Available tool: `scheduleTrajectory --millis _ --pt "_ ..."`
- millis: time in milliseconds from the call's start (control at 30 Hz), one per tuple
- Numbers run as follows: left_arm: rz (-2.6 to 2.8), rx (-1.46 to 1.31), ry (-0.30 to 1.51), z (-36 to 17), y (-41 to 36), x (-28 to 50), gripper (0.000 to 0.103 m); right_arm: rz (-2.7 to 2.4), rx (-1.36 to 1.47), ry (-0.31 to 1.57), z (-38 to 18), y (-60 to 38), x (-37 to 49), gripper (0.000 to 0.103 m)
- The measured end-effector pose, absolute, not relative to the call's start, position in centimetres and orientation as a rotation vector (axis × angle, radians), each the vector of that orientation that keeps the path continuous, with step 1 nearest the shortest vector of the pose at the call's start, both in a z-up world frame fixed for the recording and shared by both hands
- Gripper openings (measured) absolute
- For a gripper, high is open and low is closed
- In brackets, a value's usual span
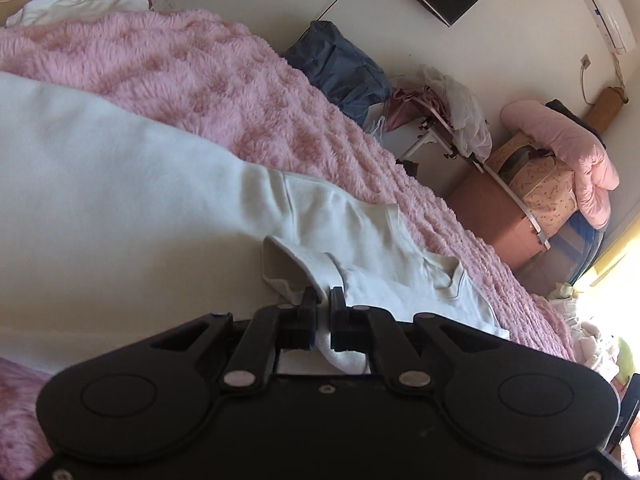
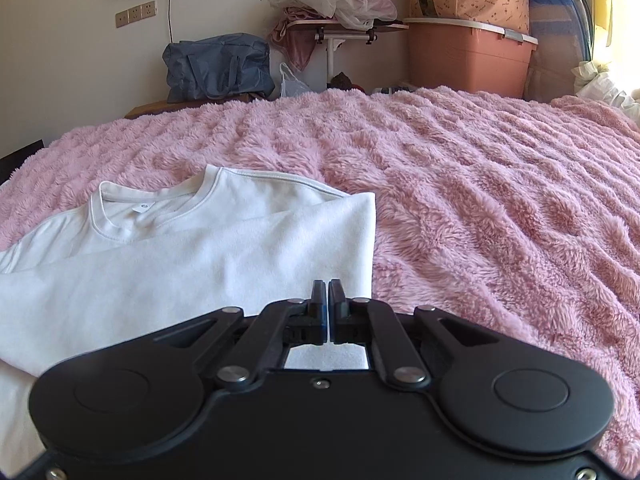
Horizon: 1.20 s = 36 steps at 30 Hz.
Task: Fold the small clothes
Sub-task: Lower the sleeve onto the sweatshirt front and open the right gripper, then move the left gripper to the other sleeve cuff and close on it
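- White cotton T-shirt (image 2: 192,248) lies part-folded on the bed, neckline away from the camera; left gripper (image 1: 325,300) is clamped on its edge fabric.
- Right gripper (image 2: 328,292), jaws together with no cloth visibly between them, hovers over the shirt's folded right edge.
- Pink shaggy fleece blanket (image 2: 480,184) covers the bed; a blue duffel bag (image 2: 218,66) sits by the wall.

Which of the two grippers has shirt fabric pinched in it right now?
The left gripper: a fold of the white shirt runs up between its closed fingers. The right gripper is shut too, but nothing shows between its fingers.
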<state>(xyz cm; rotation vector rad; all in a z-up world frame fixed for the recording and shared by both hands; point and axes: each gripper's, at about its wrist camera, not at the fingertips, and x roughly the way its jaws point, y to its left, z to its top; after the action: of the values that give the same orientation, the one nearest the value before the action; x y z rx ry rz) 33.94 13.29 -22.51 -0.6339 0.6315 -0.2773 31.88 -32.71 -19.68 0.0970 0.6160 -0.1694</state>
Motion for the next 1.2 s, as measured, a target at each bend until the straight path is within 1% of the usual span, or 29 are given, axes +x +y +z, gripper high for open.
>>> scheduleTrajectory --millis 33,67,133,167,200,333,367,467,600,633,733,833,900,1000,1200 --pt "-0.265 -0.623 0.645 -22.8 13.3 34.0 0.004 -0.164 0.095 0.634 -20.1 -32.7 32.2 0.003" --pt "-0.258 -0.614 0.654 -23.1 13.2 34.0 0.006 -0.160 0.092 0.653 -20.6 -32.7 32.4 0.003" --pt "-0.232 -0.611 0.660 -23.0 13.5 33.9 0.016 -0.172 0.064 0.696 -21.7 -32.6 32.7 0.003" --pt "-0.204 -0.599 0.653 -22.7 13.8 33.6 0.032 -0.180 0.050 0.707 -22.3 -32.6 32.7 0.003" --pt "-0.178 -0.590 0.634 -22.1 14.1 33.1 0.040 -0.185 0.043 0.712 -22.6 -32.6 32.6 0.004" --pt "-0.184 -0.587 0.539 -19.5 15.0 31.7 0.043 -0.194 0.055 0.704 -23.0 -32.8 32.0 0.005" --pt "-0.205 -0.572 0.520 -18.8 14.7 31.6 0.045 -0.196 0.066 0.691 -22.6 -32.8 31.7 0.008" --pt "-0.287 -0.544 0.509 -17.7 12.8 32.1 0.047 -0.147 0.094 0.645 -21.4 -32.1 30.6 0.008" --pt "-0.320 -0.499 0.573 -19.0 10.1 34.2 0.048 -0.085 0.069 0.633 -21.0 -30.6 29.4 0.013" --pt "-0.312 -0.495 0.606 -19.7 9.6 34.9 0.048 -0.083 0.052 0.642 -21.2 -30.3 29.2 0.016" --pt "-0.258 -0.463 0.675 -22.2 9.0 36.3 0.048 -0.089 0.036 0.683 -22.4 -30.3 29.1 0.016" --pt "-0.270 -0.472 0.690 -23.5 9.4 36.7 0.049 -0.098 0.062 0.705 -23.5 -31.0 29.1 0.016" --pt "-0.280 -0.472 0.693 -23.1 9.7 36.6 0.049 -0.101 0.084 0.711 -23.6 -31.2 29.2 0.016" --pt "-0.287 -0.499 0.672 -21.4 10.9 35.6 0.049 -0.129 0.073 0.719 -23.0 -30.6 29.4 0.016" --pt "-0.196 -0.515 0.569 -17.2 16.8 29.3 0.051 -0.057 0.123 0.658 -19.6 -27.1 28.9 0.017"
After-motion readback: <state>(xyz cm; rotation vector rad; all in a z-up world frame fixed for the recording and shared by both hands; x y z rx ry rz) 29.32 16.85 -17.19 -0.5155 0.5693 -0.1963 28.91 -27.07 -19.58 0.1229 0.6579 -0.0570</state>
